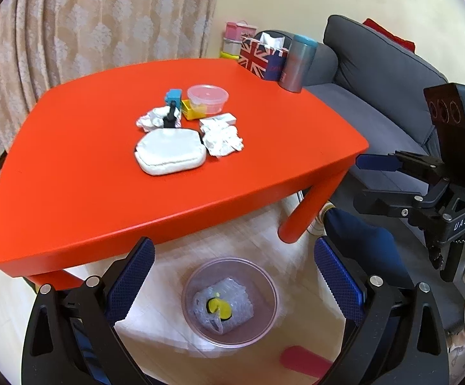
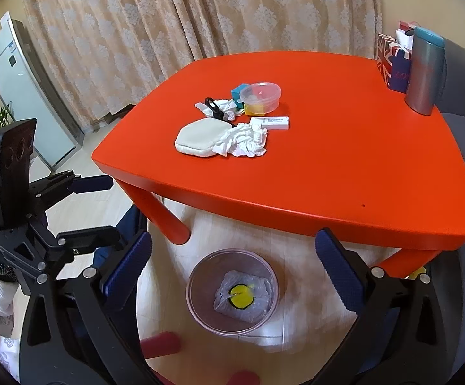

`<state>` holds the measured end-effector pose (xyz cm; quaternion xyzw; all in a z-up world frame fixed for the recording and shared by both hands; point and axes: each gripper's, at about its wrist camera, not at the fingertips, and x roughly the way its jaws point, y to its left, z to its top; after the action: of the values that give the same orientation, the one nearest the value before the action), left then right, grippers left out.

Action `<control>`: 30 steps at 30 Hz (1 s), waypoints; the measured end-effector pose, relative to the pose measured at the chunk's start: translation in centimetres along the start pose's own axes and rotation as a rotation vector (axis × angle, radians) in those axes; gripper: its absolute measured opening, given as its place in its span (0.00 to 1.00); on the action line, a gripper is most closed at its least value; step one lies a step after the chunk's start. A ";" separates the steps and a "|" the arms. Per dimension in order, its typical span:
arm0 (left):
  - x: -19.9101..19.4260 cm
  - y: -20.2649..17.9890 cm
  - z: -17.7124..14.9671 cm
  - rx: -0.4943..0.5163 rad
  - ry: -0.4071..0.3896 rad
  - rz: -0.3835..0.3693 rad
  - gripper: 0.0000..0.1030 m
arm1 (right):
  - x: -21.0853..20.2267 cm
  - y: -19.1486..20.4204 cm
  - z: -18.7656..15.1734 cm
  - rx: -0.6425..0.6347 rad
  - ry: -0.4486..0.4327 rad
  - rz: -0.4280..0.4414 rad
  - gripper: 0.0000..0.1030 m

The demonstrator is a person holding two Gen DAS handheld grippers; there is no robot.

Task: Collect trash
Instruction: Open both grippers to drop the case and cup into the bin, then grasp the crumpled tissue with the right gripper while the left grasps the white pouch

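crumpled tissue [image 1: 224, 141] lies near the middle of the red table [image 1: 72, 173], touching the right side of a white zip pouch [image 1: 171, 153] – in the right wrist view the same tissue [image 2: 245, 141] spreads from the pouch [image 2: 197, 138] toward a small white box [image 2: 272, 122]. a second crumpled tissue [image 1: 153, 118] sits just behind the pouch with a black clip-like object [image 1: 169, 117] resting on it. close by are a blue box [image 1: 173, 95], a yellow box [image 1: 191, 109] and a clear round lidded container [image 1: 208, 98]. at the far corner of the table stand a union jack bag [image 1: 259, 57] and a grey tumbler [image 1: 298, 64] with a teal lid, beside a grey sofa [image 1: 376, 73]. on the floor below the near table edge is a clear round bin [image 1: 230, 301], holding a crumpled plastic bag [image 1: 222, 309] with something yellow inside. the left gripper [image 1: 234, 280] hangs above the bin, its blue-padded fingers [image 1: 129, 279] spread wide with nothing between them. the right gripper [image 2: 234, 269] is also over the bin [image 2: 232, 290], fingers [image 2: 340, 272] likewise wide apart and empty – it appears at the right edge of the left wrist view [image 1: 364, 181], its two fingers visibly separated. a patterned beige curtain [image 2: 200, 9] hangs behind the table.
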<state>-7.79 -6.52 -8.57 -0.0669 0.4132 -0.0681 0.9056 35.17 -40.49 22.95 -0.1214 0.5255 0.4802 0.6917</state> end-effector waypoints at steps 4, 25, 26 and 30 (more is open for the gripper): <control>-0.5 0.7 0.8 -0.003 -0.011 0.018 0.93 | 0.1 -0.1 0.9 -0.004 -0.007 -0.004 0.97; -0.9 5.2 4.6 -0.046 -0.044 0.060 0.93 | 7.9 -0.8 8.5 -0.108 0.089 -0.034 0.97; -0.8 5.3 4.6 -0.046 -0.043 0.061 0.93 | 8.4 -0.8 8.7 -0.110 0.096 -0.036 0.97; -0.6 5.6 4.8 -0.048 -0.042 0.059 0.93 | 10.2 -1.0 9.2 -0.119 0.123 -0.032 0.97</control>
<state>-4.16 -0.59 -5.94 -0.0777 0.3975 -0.0300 0.9138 41.41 -29.36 17.86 -0.1998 0.5356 0.4910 0.6574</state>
